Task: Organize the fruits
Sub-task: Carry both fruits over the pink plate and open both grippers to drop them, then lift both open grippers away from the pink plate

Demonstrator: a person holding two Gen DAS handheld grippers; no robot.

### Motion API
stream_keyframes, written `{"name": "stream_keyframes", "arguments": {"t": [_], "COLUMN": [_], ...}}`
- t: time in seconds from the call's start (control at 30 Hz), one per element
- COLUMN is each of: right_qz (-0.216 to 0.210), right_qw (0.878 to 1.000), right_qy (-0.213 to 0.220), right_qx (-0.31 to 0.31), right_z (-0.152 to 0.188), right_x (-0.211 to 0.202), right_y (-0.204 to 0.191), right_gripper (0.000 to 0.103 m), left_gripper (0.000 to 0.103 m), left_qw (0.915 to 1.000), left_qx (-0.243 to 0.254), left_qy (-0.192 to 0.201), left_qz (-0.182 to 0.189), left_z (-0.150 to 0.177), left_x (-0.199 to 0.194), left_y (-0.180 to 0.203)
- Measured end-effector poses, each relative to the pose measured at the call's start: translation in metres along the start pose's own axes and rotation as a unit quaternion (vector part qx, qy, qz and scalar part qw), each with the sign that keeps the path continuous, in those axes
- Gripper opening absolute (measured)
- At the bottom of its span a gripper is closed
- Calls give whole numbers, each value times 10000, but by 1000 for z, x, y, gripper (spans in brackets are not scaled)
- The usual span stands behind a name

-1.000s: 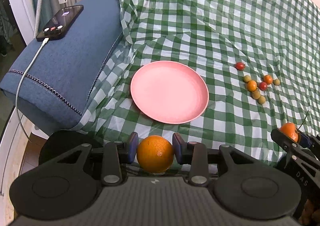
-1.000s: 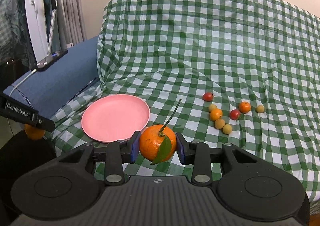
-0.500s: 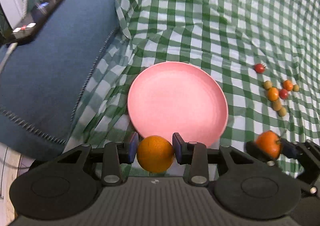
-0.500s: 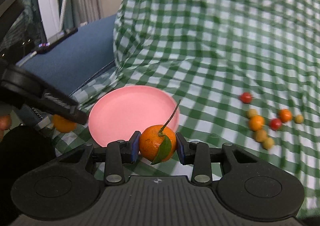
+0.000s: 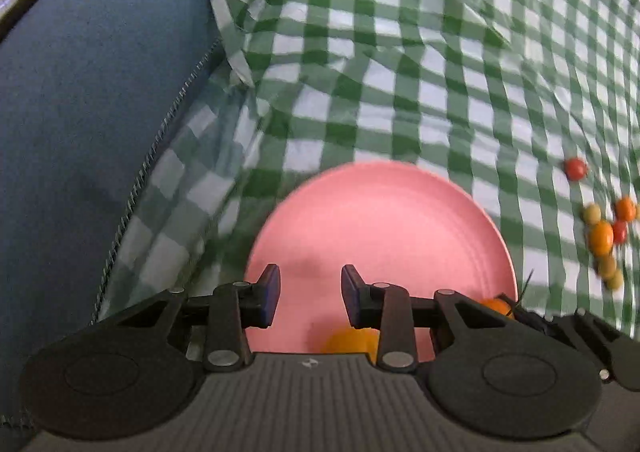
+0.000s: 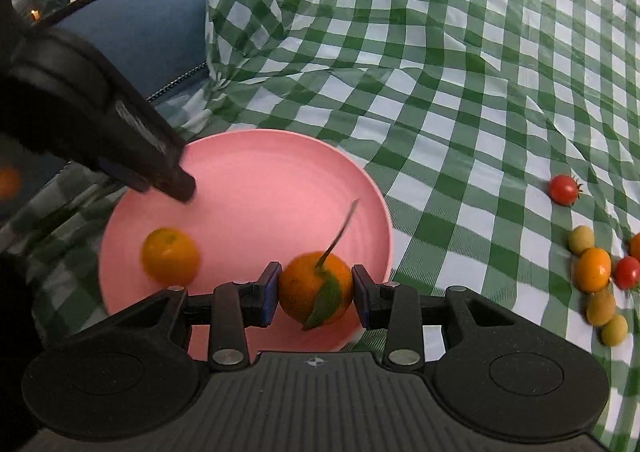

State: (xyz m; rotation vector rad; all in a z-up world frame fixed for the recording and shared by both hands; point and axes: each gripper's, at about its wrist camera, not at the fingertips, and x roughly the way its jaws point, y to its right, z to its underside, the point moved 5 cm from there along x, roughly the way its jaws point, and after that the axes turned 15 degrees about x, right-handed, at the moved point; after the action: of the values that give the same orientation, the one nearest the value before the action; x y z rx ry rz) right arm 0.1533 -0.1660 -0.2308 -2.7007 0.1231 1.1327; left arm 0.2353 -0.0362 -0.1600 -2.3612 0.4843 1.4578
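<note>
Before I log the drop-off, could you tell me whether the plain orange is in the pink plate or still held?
In the plate: the plain orange lies on the pink plate, clear of the left gripper, whose fingers hold nothing.
</note>
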Motion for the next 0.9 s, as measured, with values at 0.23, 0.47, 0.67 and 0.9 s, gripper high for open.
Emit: {"name": "stream_keyframes", "arguments": {"t": [0.23,0.47,0.67,0.9], "right_qz": [-81,289,187,-42], "right_qw": [9976,9928,9919,9896], "right_qy": [600,281,614,1101], "right_qx": [338,1132,1101,921], "right_z": [-26,31,45,49], "right_x": [-47,-121,-163,-203], "right_y": [12,41,35,26], "right_gripper": [91,98,98,99], "left_gripper": [103,103,103,103], "left_qw": [9974,9985,9991,9961], "left_qx": [-84,-368,89,302], "left_qy": [649,220,4,574], "left_qz": [-299,-346,-420,-596], "left_z": [-3,66,105,113], "left_x": [-53,-102,-120,-162], "left_y": [-16,4,42,58]}}
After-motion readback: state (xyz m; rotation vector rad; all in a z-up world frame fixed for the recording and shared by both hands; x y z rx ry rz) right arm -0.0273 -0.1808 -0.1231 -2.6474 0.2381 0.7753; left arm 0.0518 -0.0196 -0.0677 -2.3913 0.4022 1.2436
